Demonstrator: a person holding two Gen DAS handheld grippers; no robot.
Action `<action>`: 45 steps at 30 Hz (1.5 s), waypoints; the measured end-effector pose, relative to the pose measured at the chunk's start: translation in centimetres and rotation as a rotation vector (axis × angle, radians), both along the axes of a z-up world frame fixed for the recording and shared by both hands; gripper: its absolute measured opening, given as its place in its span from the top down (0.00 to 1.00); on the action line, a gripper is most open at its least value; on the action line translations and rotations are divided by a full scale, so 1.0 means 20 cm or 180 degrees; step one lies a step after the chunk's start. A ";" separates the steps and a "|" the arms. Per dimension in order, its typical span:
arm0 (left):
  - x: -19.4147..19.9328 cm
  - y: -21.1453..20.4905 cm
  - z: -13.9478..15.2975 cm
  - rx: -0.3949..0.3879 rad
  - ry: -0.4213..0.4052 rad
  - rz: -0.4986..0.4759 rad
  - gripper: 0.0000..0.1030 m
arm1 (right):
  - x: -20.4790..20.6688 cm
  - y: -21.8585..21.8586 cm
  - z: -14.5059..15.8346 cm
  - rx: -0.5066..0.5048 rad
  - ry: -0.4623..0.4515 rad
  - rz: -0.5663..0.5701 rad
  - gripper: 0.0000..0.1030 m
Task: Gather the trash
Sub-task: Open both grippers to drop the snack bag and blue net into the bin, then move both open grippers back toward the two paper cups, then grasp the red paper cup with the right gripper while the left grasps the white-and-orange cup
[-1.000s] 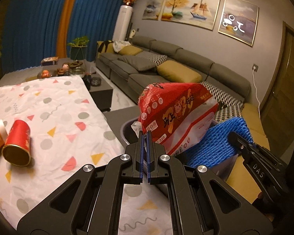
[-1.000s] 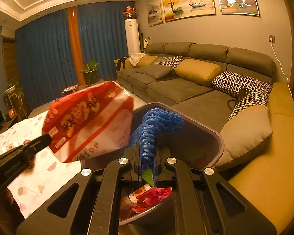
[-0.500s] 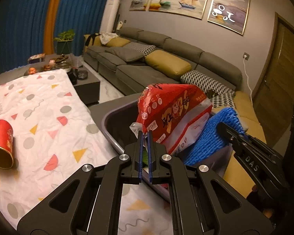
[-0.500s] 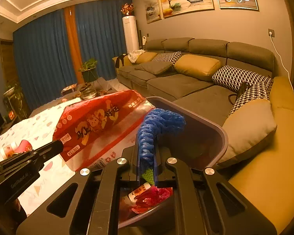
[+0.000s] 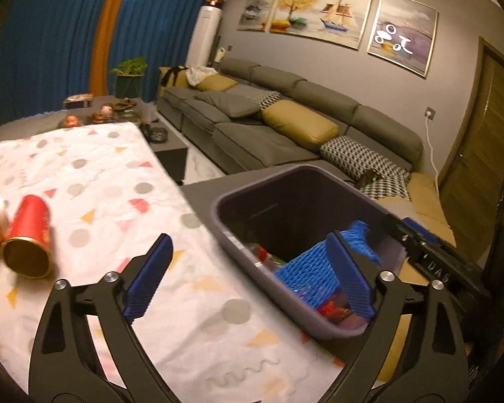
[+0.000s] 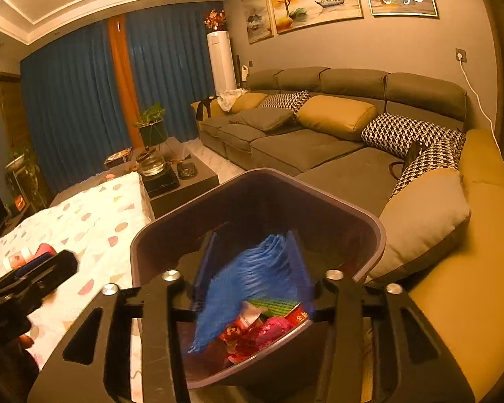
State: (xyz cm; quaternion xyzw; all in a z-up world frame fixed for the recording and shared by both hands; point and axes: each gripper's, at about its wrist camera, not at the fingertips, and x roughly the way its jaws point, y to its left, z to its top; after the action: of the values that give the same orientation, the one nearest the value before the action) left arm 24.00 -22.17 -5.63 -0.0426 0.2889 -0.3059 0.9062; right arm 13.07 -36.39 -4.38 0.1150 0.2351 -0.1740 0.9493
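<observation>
The left hand-held gripper [image 5: 248,277] is standing with its jaws spread wide, having just been opening, with nothing between them; it is hovering over the bench's [image 5: 198,319] right edge beside the grey bin [image 5: 238,252]. The right hand-held gripper [image 6: 252,268] is hanging over the bin with its jaws just parting, and the blue foam net [image 6: 248,285] is sitting loosely between them (blurred, apparently slipping down) above the red wrappers [image 6: 258,332] in the bin. A red cup [image 5: 28,235] is lying on its side near the bench's left edge.
</observation>
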 end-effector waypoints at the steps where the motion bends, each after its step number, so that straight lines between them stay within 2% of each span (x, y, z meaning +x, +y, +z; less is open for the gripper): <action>1: 0.00 0.02 0.00 0.0014 -0.0016 0.0028 0.10 | 0.00 0.01 0.00 -0.0025 -0.0006 -0.0016 0.46; 3: -0.03 0.10 0.01 0.0064 -0.0058 0.0141 0.10 | -0.02 0.02 0.01 -0.0066 -0.0018 -0.0051 0.46; 10: -0.10 0.46 0.02 0.0228 -0.0246 0.0623 0.08 | -0.03 0.17 0.09 -0.0231 -0.0131 0.0066 0.33; 16: -0.12 0.85 0.02 0.0406 -0.0341 0.1112 0.08 | 0.05 0.48 0.09 -0.0308 -0.0126 0.0536 0.29; 21: -0.09 1.19 0.01 0.0363 -0.0250 0.1529 0.08 | 0.19 0.83 0.02 -0.0453 0.0043 0.1030 0.29; 28: -0.08 1.39 0.01 0.0276 -0.0205 0.1735 0.08 | 0.40 1.16 -0.10 -0.0582 0.0252 0.1424 0.30; 31: -0.05 1.43 0.00 0.0209 -0.0189 0.1761 0.08 | 0.50 1.24 -0.17 -0.0594 0.0392 0.1508 0.36; 38: 0.05 1.42 -0.06 0.0064 -0.0034 0.1637 0.08 | 0.66 1.34 -0.26 -0.0573 0.0572 0.1637 0.42; 41: 0.12 1.41 -0.09 0.0016 0.0056 0.1575 0.08 | 0.72 1.37 -0.29 -0.0572 0.0639 0.1692 0.54; 45: 0.23 1.37 -0.13 -0.0014 0.0161 0.1488 0.15 | 0.78 1.38 -0.32 -0.0434 0.0731 0.1754 0.67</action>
State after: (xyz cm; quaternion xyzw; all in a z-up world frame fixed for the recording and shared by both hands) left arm 28.54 5.21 -8.28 -0.1180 0.2931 -0.0873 0.9448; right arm 28.63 -8.82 -10.71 -0.0374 0.3510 0.0628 0.9335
